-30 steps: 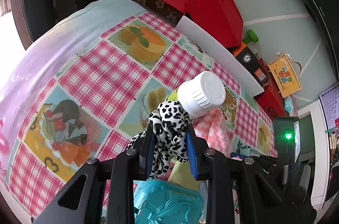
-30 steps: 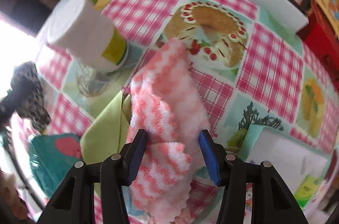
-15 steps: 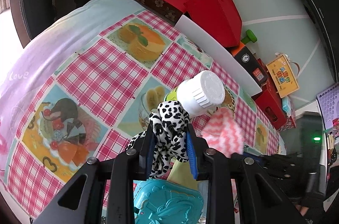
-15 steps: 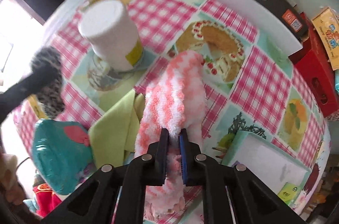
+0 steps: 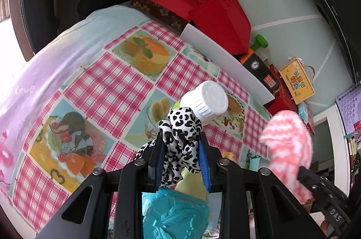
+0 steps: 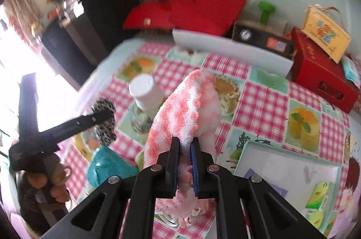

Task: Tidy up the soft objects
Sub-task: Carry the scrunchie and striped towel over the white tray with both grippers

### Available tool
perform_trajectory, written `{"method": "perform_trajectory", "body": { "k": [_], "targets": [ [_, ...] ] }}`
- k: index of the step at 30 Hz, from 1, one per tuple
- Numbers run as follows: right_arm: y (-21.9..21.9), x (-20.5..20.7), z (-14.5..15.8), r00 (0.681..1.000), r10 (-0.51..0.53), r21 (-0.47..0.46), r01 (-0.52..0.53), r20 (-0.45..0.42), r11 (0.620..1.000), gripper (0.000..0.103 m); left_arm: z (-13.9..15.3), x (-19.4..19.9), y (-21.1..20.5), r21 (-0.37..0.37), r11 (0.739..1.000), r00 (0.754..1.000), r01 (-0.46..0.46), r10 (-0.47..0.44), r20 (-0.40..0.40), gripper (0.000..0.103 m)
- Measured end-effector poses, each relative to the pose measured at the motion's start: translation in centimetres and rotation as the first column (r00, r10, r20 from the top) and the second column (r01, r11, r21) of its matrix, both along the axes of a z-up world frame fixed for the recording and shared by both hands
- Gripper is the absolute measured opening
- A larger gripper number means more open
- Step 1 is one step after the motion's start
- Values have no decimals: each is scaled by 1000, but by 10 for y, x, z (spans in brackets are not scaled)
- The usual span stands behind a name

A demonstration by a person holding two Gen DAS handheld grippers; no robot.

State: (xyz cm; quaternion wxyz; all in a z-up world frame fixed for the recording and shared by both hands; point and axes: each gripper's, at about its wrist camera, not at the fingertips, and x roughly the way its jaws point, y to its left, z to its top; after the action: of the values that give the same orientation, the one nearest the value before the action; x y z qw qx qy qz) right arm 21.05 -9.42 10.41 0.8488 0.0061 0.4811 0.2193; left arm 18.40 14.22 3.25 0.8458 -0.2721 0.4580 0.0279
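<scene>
- My left gripper (image 5: pixel 181 148) pinches one leopard-print cloth (image 5: pixel 180 137), lower centre.
- My right gripper (image 6: pixel 185 148) clamps one pink-and-white striped towel (image 6: pixel 187 108).
- One white-capped jar (image 5: pixel 208 100) stands mid-frame.

The bottle's (image 5: pixel 204 101) lower body hides behind the leopard cloth (image 5: pixel 180 137); the teal bag (image 5: pixel 176 216) runs off the bottom edge; the right view's far shelves (image 6: pixel 63 6) are motion-blurred
</scene>
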Motion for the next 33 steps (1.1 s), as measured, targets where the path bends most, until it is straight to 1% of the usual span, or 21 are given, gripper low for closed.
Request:
{"method": "perform_trajectory", "body": {
  "k": [3,7,11,13,17,22,26,30,33],
  "targets": [
    [-17,-16,8,994,-86,13,86,74,996,10,10,-3,-6,10,1000,1000,15,-15,27,28],
    [-44,-31,13,975,-191,70,184,115,981,10,25,-5,-20,15,998,996,60,-60,68,29],
    [-75,-51,20,937,-305,84,295,168,952,10,38,-6,-42,46,992,988,115,-119,95,29],
    [-90,-60,25,909,-367,73,359,198,930,10,44,-6,-52,59,989,984,138,-143,105,29],
    [-123,-74,31,855,-466,62,465,229,883,10,53,-6,-77,86,976,971,198,-207,122,29],
    [-161,-85,36,797,-553,71,554,242,829,10,58,-3,-116,106,949,942,297,-310,128,29],
    [-182,-90,33,762,-600,71,603,243,794,10,59,-2,-150,135,919,913,370,-387,129,29],
    [-201,-93,27,737,-633,75,636,239,768,11,51,-1,-188,165,882,881,442,-461,104,29],
    [-216,-96,23,719,-653,74,657,236,750,11,44,-2,-210,174,860,863,480,-498,85,29]
  ]
}}
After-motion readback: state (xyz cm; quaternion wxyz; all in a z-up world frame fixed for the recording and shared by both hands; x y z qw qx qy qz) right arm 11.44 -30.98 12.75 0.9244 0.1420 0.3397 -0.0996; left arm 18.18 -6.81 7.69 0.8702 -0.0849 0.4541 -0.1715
